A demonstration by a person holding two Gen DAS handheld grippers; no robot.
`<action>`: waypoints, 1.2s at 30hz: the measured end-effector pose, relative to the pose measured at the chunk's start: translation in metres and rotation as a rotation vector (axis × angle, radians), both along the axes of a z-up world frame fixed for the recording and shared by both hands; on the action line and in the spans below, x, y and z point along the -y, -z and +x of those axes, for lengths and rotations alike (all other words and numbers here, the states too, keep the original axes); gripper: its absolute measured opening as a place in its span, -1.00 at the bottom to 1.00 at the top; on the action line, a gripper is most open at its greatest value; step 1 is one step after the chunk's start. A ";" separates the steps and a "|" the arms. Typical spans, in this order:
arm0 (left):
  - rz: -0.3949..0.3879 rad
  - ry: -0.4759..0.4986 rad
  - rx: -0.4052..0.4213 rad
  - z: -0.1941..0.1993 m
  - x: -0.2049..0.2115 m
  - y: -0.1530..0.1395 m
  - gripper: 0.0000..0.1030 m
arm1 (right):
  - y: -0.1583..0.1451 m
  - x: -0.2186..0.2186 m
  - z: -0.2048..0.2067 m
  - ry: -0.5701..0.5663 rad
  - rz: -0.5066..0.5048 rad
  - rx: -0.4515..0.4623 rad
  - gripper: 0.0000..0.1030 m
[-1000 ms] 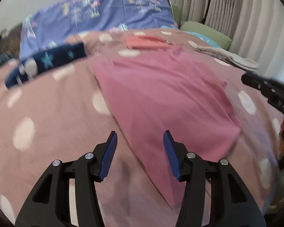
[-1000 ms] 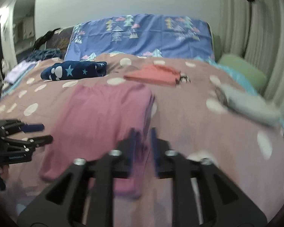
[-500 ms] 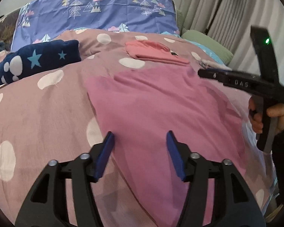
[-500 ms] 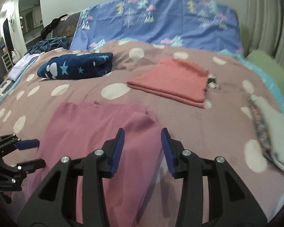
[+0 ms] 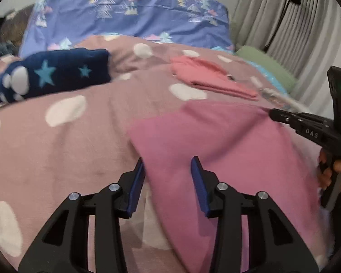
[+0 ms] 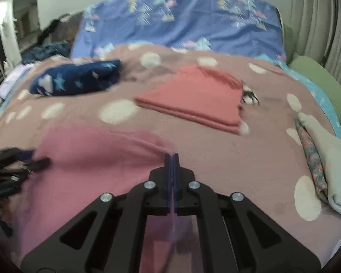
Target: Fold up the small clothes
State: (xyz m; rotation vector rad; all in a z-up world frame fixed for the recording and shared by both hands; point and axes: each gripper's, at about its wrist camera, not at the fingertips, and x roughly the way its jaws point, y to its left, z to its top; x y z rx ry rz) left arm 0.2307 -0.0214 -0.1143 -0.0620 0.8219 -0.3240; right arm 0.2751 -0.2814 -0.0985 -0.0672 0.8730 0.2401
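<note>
A pink garment [image 5: 227, 150] lies spread on the dotted mauve bedspread [image 5: 79, 141]. My left gripper [image 5: 168, 170] is open, its jaws straddling the garment's near left edge. My right gripper [image 6: 172, 159] is shut on the garment's far right corner [image 6: 163, 146], and pink cloth shows between its pads. The right gripper also shows in the left wrist view [image 5: 275, 113] at the garment's far corner. The left gripper shows at the left edge of the right wrist view [image 6: 36, 161].
A folded coral garment [image 6: 197, 97] lies beyond the pink one. A navy star-patterned bundle [image 5: 50, 77] sits at the back left. Pale folded clothes [image 6: 325, 159] lie at the right edge. A blue pillow [image 5: 129, 16], a green pillow [image 6: 322, 88] and curtains [image 5: 272, 11] are behind.
My right gripper has closed on the pink garment's far right corner; it was open half a second ago. My left gripper has moved to the garment's left edge, still open.
</note>
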 end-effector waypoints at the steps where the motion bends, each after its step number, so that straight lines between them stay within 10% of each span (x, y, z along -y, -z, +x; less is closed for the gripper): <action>1: 0.002 -0.002 -0.028 0.003 -0.001 0.006 -0.16 | 0.004 0.001 0.000 -0.006 0.006 0.003 -0.96; 6: -0.010 -0.016 -0.035 0.001 -0.009 0.010 -0.13 | -0.015 0.005 -0.032 0.024 0.000 0.113 -0.50; 13: -0.009 0.065 0.052 -0.050 0.005 -0.017 0.14 | -0.023 -0.005 -0.125 -0.146 0.088 0.106 -0.45; 16: 0.113 0.102 0.022 -0.065 0.027 0.006 0.21 | 0.016 -0.013 -0.134 -0.093 -0.054 0.063 -0.37; 36: 0.155 0.171 -0.013 -0.138 0.039 0.012 0.41 | -0.012 0.018 -0.206 0.025 0.147 0.065 0.11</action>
